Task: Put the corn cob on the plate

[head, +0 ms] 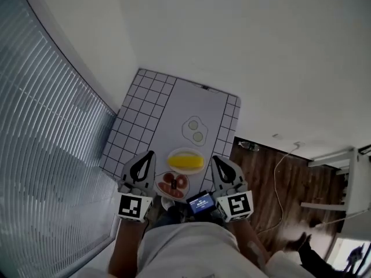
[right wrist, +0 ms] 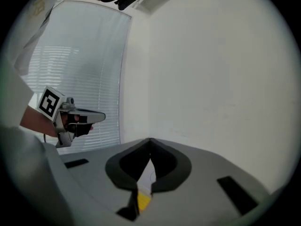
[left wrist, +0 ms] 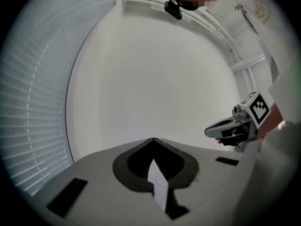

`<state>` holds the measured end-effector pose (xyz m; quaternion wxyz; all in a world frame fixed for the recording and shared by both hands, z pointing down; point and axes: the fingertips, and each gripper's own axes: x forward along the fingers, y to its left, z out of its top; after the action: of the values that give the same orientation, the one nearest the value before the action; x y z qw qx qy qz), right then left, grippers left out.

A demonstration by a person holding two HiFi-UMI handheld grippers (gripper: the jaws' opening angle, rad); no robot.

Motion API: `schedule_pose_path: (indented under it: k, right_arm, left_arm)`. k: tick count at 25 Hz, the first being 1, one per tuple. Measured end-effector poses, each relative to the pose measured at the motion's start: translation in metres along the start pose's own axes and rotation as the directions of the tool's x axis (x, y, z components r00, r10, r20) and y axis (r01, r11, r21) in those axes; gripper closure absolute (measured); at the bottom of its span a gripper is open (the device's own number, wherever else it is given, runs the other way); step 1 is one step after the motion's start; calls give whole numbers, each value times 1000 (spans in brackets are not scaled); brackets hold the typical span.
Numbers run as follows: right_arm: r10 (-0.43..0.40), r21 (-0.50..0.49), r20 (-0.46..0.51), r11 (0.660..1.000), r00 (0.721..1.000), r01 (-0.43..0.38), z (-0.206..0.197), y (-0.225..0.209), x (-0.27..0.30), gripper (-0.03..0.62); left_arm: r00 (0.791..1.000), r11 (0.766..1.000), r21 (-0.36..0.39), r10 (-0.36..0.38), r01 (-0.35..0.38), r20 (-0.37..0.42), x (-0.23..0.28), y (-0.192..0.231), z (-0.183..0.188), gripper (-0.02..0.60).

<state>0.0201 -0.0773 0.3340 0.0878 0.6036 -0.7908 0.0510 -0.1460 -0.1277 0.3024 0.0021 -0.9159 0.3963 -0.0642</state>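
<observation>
In the head view a yellow corn cob lies on a small white plate near the front of the table. My left gripper hangs to the left of that plate and my right gripper to its right, both raised above the table, shut and empty. The left gripper view shows its jaws meeting at a point against the bare wall, with the right gripper beside it. In the right gripper view the jaws are closed too; a yellow sliver of corn shows beneath them, and the left gripper is alongside.
A plate with red food sits nearest me, and a white tray with two round pieces lies further back on the checked tablecloth. Window blinds run along the left; wooden floor with a cable is to the right.
</observation>
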Motion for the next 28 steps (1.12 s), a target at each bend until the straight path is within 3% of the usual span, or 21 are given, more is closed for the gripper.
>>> schedule_pose_path:
  k: [4,12,28]
  right_arm:
    - [-74,20,33,997,997,74,23,-2,-14,588]
    - [-115,5,62,993,991,115,36,-1,-27,588]
    - [-93,19,58,996,994,92,36,8,-20,588]
  left_arm:
    - [999,1000,9,24,-24,31,-12,0,19,574]
    - [997,1000,2,-2,2,82,-20,-1,31,574]
    - [996,999,8,-34,33,88,-29,6,35,574]
